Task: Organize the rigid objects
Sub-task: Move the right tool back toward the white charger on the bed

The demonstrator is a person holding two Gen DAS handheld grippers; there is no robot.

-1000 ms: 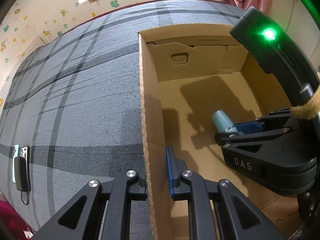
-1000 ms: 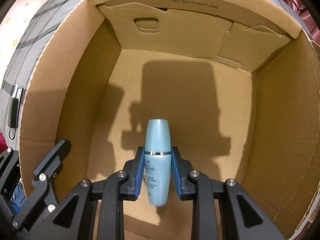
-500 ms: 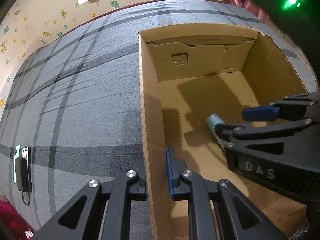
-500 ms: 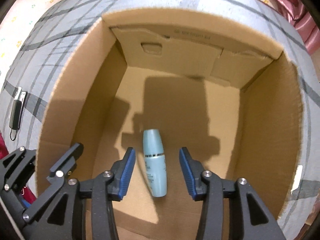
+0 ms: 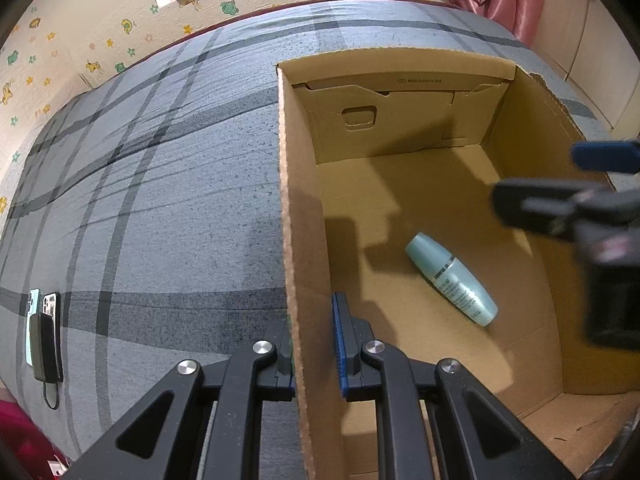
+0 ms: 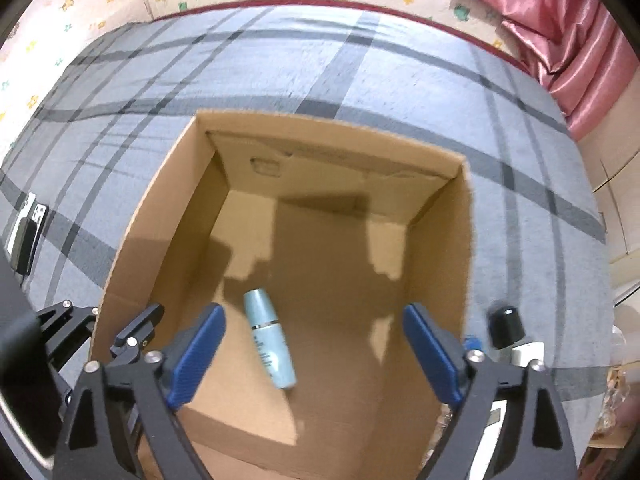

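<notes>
Two grippers: both tilted steeply down at one cardboard box (image 5: 304, 216).
Left gripper (image 5: 314, 344): clamped tight on the box's left wall, one pad outside, one inside.
Right gripper (image 6: 314, 356): above the box; its jaws have just been opening and stand wide, gripping nothing.
Bottle (image 6: 270, 338): one, pale teal, lying on its side on the box floor, below and between the right fingers (image 6: 430, 354), touching neither.
Phones (image 5: 42, 320): two, left of the left gripper, on the plaid bedcover (image 5: 160, 200).
Dark-capped bottle (image 6: 508, 330): one, just outside the right gripper's right finger.
</notes>
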